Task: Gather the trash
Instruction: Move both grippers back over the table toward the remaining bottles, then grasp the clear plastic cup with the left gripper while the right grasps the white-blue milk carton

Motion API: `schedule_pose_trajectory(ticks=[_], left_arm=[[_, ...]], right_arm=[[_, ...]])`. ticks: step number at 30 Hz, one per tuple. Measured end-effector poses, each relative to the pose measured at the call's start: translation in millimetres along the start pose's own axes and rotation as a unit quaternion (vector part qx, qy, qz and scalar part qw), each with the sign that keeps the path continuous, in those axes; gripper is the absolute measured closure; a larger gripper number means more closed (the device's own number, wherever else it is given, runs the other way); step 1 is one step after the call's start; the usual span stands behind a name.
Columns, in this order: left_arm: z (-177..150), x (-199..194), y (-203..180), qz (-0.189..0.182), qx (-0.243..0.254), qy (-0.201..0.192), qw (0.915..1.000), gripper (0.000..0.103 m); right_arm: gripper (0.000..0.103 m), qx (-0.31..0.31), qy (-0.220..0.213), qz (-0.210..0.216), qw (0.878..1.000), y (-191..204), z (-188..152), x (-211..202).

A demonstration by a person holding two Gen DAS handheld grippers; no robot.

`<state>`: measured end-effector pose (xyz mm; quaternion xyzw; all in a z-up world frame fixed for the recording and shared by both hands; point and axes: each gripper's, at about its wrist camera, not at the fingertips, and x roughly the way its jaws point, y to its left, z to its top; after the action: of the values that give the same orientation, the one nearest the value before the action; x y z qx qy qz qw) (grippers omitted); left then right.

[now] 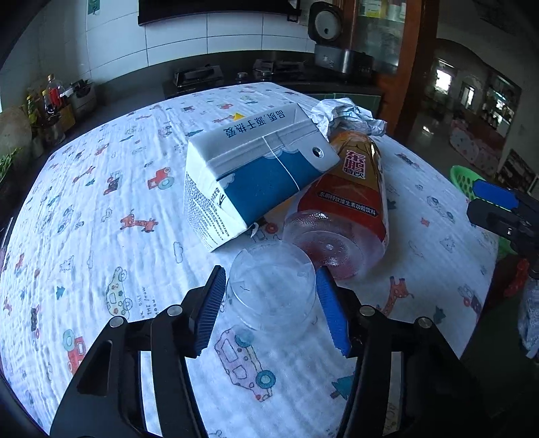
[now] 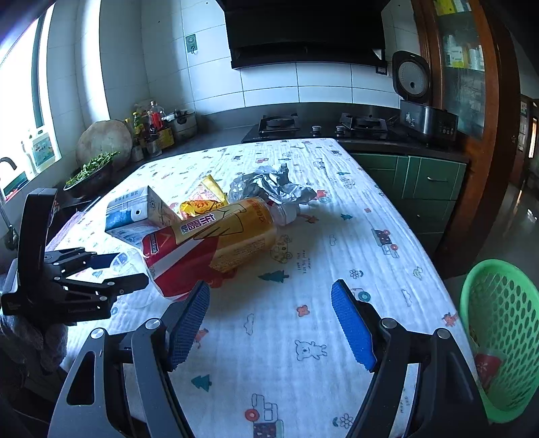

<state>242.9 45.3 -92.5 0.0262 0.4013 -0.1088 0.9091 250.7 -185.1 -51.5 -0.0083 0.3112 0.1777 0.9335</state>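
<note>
Blue pads of the left hand-held gripper (image 1: 269,296) bracket a clear plastic cup (image 1: 272,286) on the table (image 1: 101,236), beside a milk carton (image 1: 249,175) and bottle (image 1: 350,209), while the right hand-held gripper (image 2: 269,323) hangs wide open, empty, near a green basket (image 2: 505,337).

Daylight floods from the window (image 2: 20,111), glaring; far room dim; fisheye edges bend; focus sharp.

A table (image 2: 387,209) under a white cloth printed with cars and animals fills the near part of the kitchen. Beyond it runs a dark counter (image 2: 215,134) with a gas hob (image 2: 316,126) and a rice cooker (image 2: 421,111) at the right. White wall tiles (image 2: 269,81) rise behind, under a black hood (image 2: 303,30). Daylight comes from a window (image 2: 20,94) on the left. Green cabinets (image 2: 424,182) stand on the right.
</note>
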Motion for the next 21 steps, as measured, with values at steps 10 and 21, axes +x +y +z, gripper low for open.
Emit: schedule_pose_trajectory(ticks=[10, 21], left_arm=[[-5.8, -25.3, 12.2, 0.007, -0.003, -0.013, 0.9999, 0.049], [-10.8, -70.8, 40.3, 0.037, -0.022, -0.042, 0.9982, 0.049]], right_arm=[[0.031, 0.003, 0.002, 0.013, 1.0, 11.1, 13.8, 8.7], [0.031, -0.022, 0.003, 0.056, 0.998, 48.0, 42.0, 18.9]])
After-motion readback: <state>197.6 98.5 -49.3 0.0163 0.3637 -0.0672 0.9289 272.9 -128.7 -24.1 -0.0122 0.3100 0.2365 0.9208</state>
